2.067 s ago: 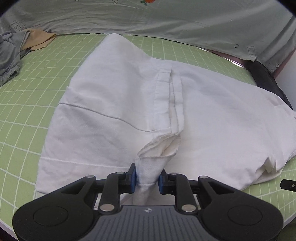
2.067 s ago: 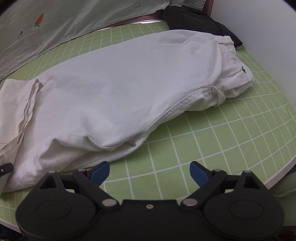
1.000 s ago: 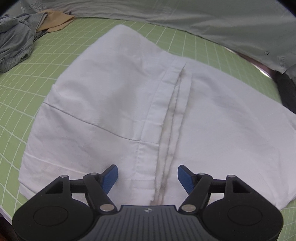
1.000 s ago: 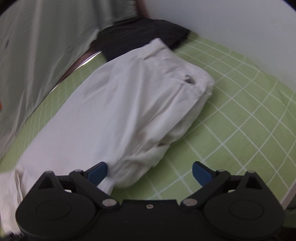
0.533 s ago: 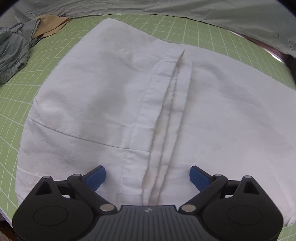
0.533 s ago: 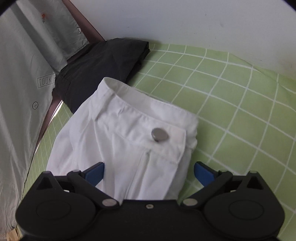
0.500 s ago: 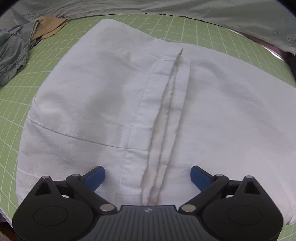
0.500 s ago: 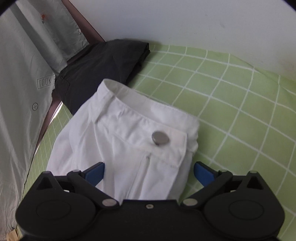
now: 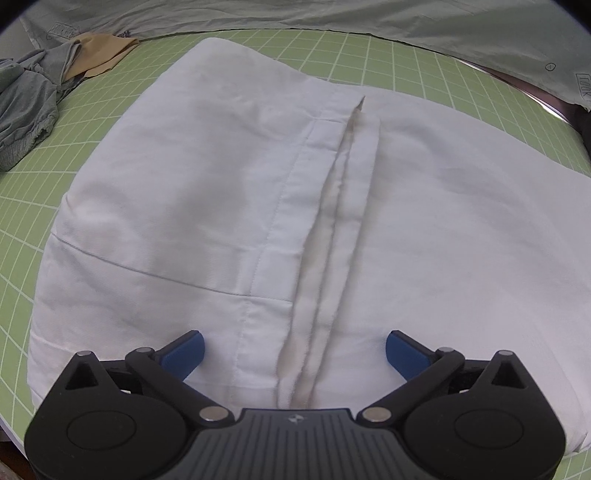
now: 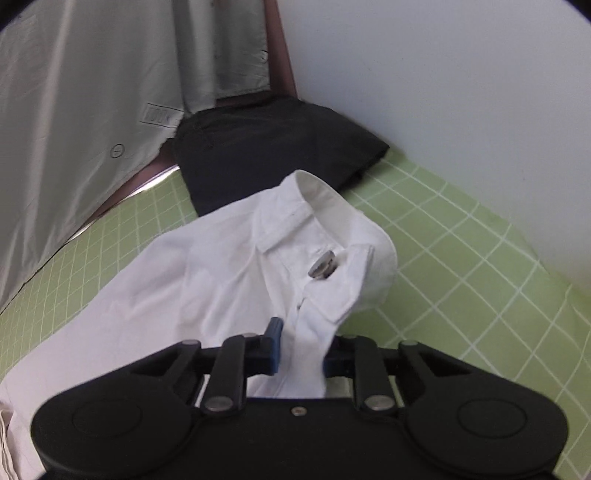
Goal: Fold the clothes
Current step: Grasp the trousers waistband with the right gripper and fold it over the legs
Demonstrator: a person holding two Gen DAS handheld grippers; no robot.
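White trousers (image 9: 207, 206) lie folded lengthwise on the green grid mat (image 9: 33, 184), their leg hems running up the middle of the left wrist view. My left gripper (image 9: 293, 350) hovers over the hem end, jaws wide open, nothing between them. In the right wrist view the waistband end of the trousers (image 10: 229, 273) with its metal button (image 10: 322, 268) is bunched up. My right gripper (image 10: 300, 353) is closing, and its blue pads press on the fabric just below the button.
A grey garment (image 9: 22, 107) and a tan cloth (image 9: 99, 55) lie at the mat's far left. A black folded garment (image 10: 266, 147) rests beyond the waistband by the white wall (image 10: 443, 74). A pale sheet (image 9: 369, 14) hangs along the far edge.
My right gripper swung to the waistband end and closed on the fabric below the button, lifting it slightly. My left gripper let go of the hem and opened wide, then stayed put.
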